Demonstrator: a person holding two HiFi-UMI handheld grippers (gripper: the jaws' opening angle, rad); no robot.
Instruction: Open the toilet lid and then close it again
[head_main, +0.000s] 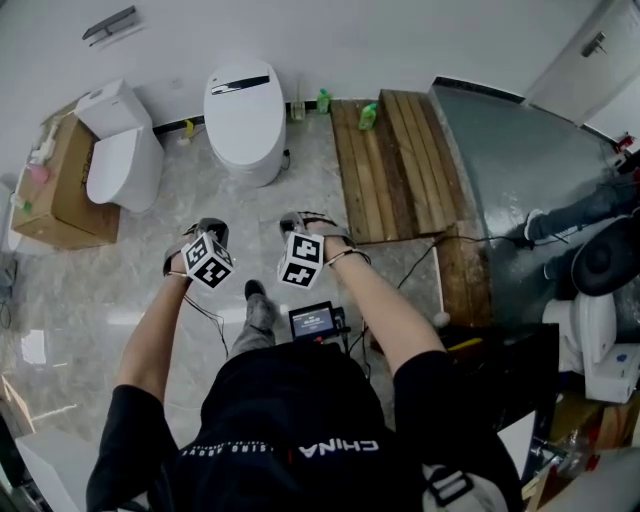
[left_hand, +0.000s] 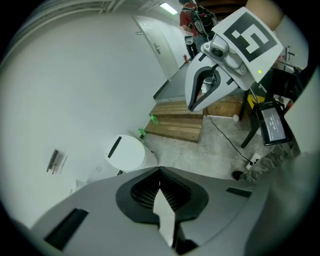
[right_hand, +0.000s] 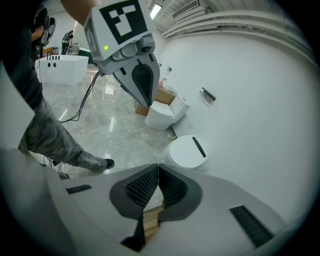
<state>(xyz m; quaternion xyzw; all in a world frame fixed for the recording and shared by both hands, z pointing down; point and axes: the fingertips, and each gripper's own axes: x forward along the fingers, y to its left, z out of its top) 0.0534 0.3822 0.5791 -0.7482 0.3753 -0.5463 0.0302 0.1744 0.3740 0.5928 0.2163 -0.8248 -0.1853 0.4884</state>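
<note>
Both tongs are pressed together with nothing between them. The left gripper (head_main: 208, 230) and the right gripper (head_main: 296, 222) hang side by side over the grey marbled floor (head_main: 120, 290), well apart from the white oval toilet (head_main: 264, 168) against the white wall ahead. Its smooth white lid with a black strip (head_main: 242, 112) lies down, so the opening step is not yet done.

The likeliest slip is at the lid's rim. With the jaws together, neither gripper can take the edge, and a glossy, rounded lid could slide off the pads and drop hard onto the seat.

A second white toilet with a boxy tank (head_main: 122, 160) stands just beside a brown cardboard box (head_main: 60, 190) at left and could be mistaken for the target. Black cables (head_main: 215, 318) trailing near the person's dark shoe (head_main: 256, 291) look like a tripping risk.
</note>
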